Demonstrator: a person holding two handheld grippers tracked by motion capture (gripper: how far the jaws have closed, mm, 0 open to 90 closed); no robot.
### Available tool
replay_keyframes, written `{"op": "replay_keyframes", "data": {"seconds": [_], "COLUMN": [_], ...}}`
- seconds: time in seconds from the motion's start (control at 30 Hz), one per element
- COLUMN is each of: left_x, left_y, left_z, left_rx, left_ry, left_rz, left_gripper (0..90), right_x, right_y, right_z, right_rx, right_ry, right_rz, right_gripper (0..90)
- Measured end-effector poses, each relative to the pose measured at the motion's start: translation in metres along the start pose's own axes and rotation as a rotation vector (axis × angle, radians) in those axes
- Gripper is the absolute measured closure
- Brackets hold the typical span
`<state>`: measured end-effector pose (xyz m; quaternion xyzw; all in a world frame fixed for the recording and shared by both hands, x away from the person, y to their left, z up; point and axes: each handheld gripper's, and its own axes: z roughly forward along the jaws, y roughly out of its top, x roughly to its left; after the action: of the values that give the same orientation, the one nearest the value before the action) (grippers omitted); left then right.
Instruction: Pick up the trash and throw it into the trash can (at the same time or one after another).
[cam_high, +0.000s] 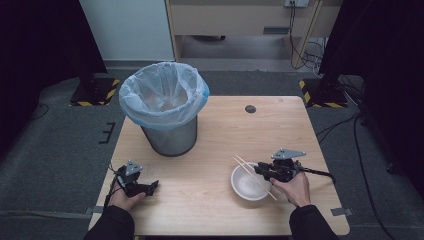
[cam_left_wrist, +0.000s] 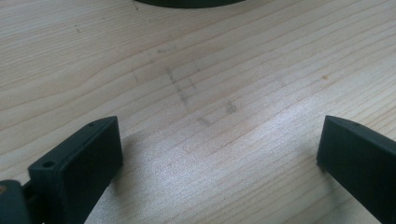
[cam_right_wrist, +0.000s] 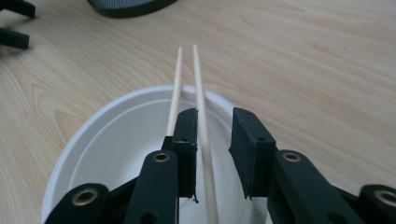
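Chopsticks (cam_high: 254, 176) lie across the white bowl (cam_high: 243, 188), which I take as my reference point on the wooden table (cam_high: 220, 150). In the high view the pair runs diagonally over the bowl's rim, its far ends extending past the bowl toward the bin. My right gripper (cam_high: 261, 170) sits at the bowl's right edge, held in the right hand (cam_high: 295, 189). In the right gripper view (cam_right_wrist: 214, 122) the jaws stand partly apart above the bowl (cam_right_wrist: 112, 140); one stick of the chopsticks (cam_right_wrist: 201, 107) passes through the gap between them and the other lies outside the left jaw. I cannot confirm contact between jaw and stick, so nothing is clamped. My left gripper (cam_high: 152, 187) rests on the table well to the left of the bowl, in the left hand (cam_high: 125, 199). In the left gripper view (cam_left_wrist: 219, 149) its jaws are spread wide over bare wood with nothing between them. A metal bin (cam_high: 167, 112) with a pale plastic liner stands beyond the bowl, to its far left.
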<state>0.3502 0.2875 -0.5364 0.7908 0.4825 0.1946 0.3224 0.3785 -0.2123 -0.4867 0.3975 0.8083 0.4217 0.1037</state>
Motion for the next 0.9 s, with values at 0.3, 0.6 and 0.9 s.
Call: {"op": "replay_keyframes", "data": {"seconds": [0.3, 0.6, 0.9], "left_x": [0.0000, 0.0000, 0.0000], "left_y": [0.0000, 0.0000, 0.0000], "left_z": [0.0000, 0.0000, 0.0000], "left_rx": [0.000, 0.000, 0.000], "left_ry": [0.000, 0.000, 0.000], "left_rz": [0.000, 0.000, 0.000], "left_gripper": [0.0, 0.0, 0.0], "right_x": [0.0021, 0.0019, 0.0003], "right_y": [-0.0028, -0.0035, 0.0014], "right_z": [0.0045, 0.0077, -0.0001], "right_rx": [0.057, 0.087, 0.035], "right_ry": [0.001, -0.002, 0.013], "right_rz": [0.009, 0.004, 0.025], "right_gripper": [78.9, 85.4, 85.7]}}
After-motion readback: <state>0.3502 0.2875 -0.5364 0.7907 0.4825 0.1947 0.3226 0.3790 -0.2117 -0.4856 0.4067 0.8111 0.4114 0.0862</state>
